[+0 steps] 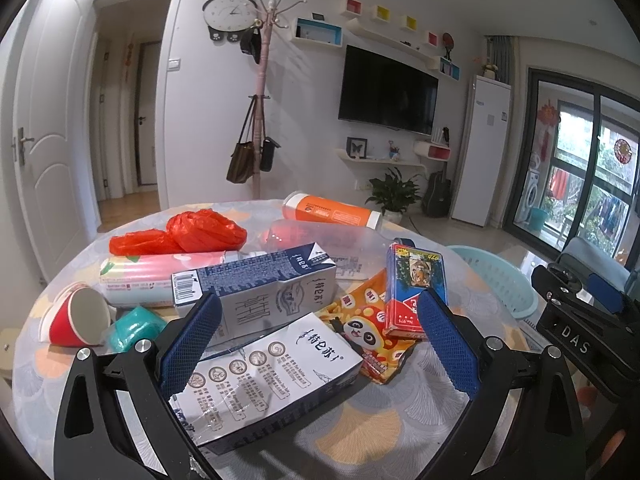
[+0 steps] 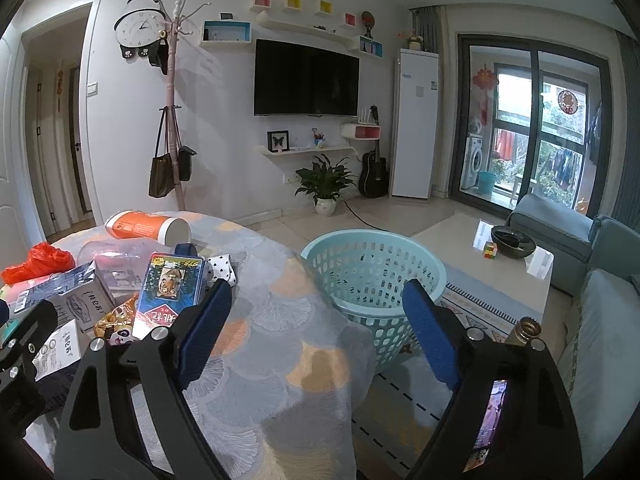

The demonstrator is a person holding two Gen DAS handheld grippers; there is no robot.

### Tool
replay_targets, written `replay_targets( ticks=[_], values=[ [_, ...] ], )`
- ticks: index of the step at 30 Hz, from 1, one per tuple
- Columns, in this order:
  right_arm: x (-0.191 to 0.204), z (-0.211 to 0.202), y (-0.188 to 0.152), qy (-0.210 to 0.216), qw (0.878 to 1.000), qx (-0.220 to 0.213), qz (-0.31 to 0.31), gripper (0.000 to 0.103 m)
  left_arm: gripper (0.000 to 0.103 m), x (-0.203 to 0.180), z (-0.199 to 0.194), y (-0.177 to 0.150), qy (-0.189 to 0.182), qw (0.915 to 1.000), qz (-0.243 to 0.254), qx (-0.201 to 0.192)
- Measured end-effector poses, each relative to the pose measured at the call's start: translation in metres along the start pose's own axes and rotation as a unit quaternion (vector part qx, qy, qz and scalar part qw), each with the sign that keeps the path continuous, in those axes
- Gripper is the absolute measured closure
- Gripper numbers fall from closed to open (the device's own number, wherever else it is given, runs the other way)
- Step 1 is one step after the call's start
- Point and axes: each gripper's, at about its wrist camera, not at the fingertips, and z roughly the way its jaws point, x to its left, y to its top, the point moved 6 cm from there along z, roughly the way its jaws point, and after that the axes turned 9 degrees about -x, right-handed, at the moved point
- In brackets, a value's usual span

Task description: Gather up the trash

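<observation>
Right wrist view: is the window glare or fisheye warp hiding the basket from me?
Right wrist view: the balcony window is bright but not blown out; the blue basket reads sharp, slightly warped, its inside looking empty. Left wrist view: only the basket's rim shows, bent near the frame's edge; the near milk carton is sharp, with mild sheen.

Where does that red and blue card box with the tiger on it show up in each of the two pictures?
Left wrist view: the card box lies right of centre on the table, just beyond the right fingertip.
Right wrist view: the card box sits at lower left, beside the left fingertip.
Shared landmark: the orange tube lying behind it on the table.
</observation>
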Motion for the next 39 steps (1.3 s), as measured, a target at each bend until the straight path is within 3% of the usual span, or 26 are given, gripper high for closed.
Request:
replay_targets(
  ticks=[7, 11, 15, 18, 23, 27, 31, 39],
  values=[
    [0.002, 0.001, 0.002, 0.007, 1.0, 0.002, -0.003, 0.02, 0.008, 0.004, -0.004, 0.001, -0.005, 0.9999, -0.009, 0.006],
    [0.006, 0.001, 0.009, 0.021, 1.0, 0.001, -0.004, 0.02, 0.008, 0.028, -0.012, 0.006, 0.0, 0.9995, 0.0, 0.031],
    [0.021, 0.003, 0.016, 0.045, 0.999, 0.002, -0.013, 0.02, 0.008, 0.065, -0.014, 0.009, -0.029, 0.9963, -0.036, 0.072],
    [0.038, 0.009, 0.021, 0.074, 0.997, 0.013, -0.017, 0.02, 0.008, 0.08, -0.009, 0.003, -0.045, 0.9932, -0.037, 0.101],
    [0.067, 0.025, 0.016, 0.119, 0.991, 0.054, -0.025, 0.02, 0.009, 0.078, 0.006, -0.011, -0.061, 0.9883, 0.004, 0.139],
    [0.089, 0.039, 0.011, 0.143, 0.985, 0.086, -0.038, 0.02, 0.009, 0.063, 0.015, -0.017, -0.104, 0.9795, 0.025, 0.171],
    [0.104, 0.054, -0.002, 0.168, 0.976, 0.134, -0.041, 0.02, 0.009, 0.051, 0.026, -0.025, -0.108, 0.972, 0.07, 0.197],
    [0.119, 0.075, -0.025, 0.168, 0.966, 0.19, -0.046, 0.02, 0.013, 0.039, 0.035, -0.039, -0.113, 0.9609, 0.091, 0.236]
  ],
)
